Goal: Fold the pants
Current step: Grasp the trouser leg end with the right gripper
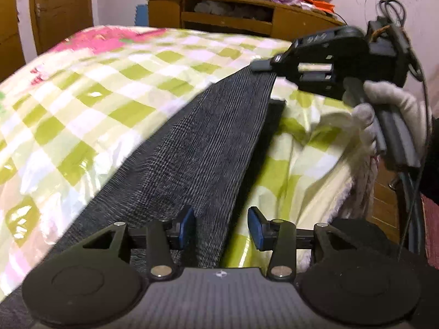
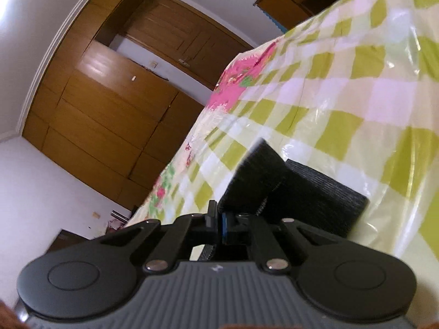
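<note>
Dark grey ribbed pants [image 1: 192, 148] lie lengthwise on the bed, one leg lifted off the cover. In the left wrist view my right gripper [image 1: 260, 65] is shut on the far end of that raised leg, held by a white-gloved hand [image 1: 384, 101]. The second leg [image 1: 275, 109] lies flat beneath it. My left gripper [image 1: 221, 227] is open low over the near part of the pants; the cloth runs between its blue pads [image 1: 255, 227] without being pinched. In the right wrist view the right gripper [image 2: 219, 219] pinches the leg's hem [image 2: 255, 175], with the other leg [image 2: 315, 200] beside it.
The bed wears a glossy green-and-white checked cover [image 1: 96, 87] with pink flowers. Its right edge [image 1: 337, 192] drops off near the gloved hand. A wooden cabinet [image 1: 233, 11] with clutter stands behind the bed; wooden doors [image 2: 109, 104] line the wall.
</note>
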